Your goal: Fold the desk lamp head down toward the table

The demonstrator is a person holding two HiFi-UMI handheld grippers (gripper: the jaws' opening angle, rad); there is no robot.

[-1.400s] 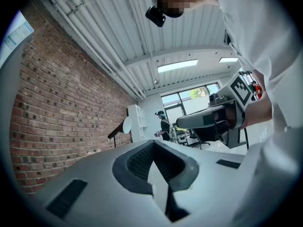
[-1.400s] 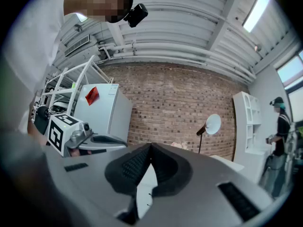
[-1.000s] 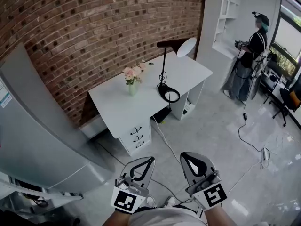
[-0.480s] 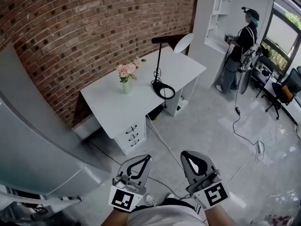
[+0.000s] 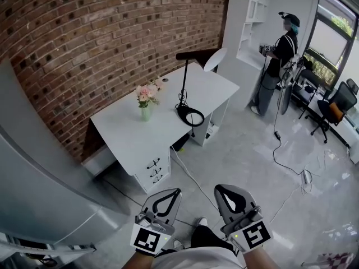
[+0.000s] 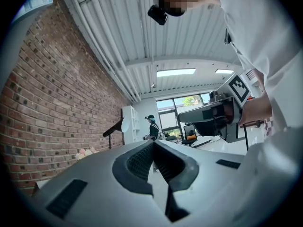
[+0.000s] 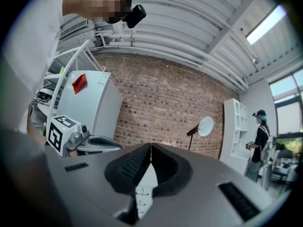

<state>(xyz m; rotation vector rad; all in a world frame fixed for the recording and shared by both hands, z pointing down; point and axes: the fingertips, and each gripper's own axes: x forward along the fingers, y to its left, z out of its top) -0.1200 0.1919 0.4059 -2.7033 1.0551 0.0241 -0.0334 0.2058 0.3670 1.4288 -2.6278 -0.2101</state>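
Observation:
The desk lamp (image 5: 183, 88) stands upright on the white desk (image 5: 129, 136) far ahead. It has a black stem, a ring base (image 5: 190, 116) and a white round head (image 5: 215, 59) raised high to the right. My left gripper (image 5: 171, 194) and right gripper (image 5: 222, 190) hang low in front of my body, over the floor and well short of the desk. Both are shut with nothing in them. In the left gripper view the lamp (image 6: 115, 126) is small and distant beyond the closed jaws, and in the right gripper view the lamp (image 7: 200, 126) is likewise far away.
A vase of pink flowers (image 5: 145, 96) stands on the desk left of the lamp, with drawers (image 5: 153, 170) below. A big grey cabinet (image 5: 33, 172) fills the left. A person (image 5: 276, 60) stands by white shelves, with a floor cable (image 5: 283, 156) and office chair (image 5: 331, 108) to the right.
The head view has swung, so desk and lamp now sit a little further left. Both grippers stay shut and low in front of me, having drifted slightly.

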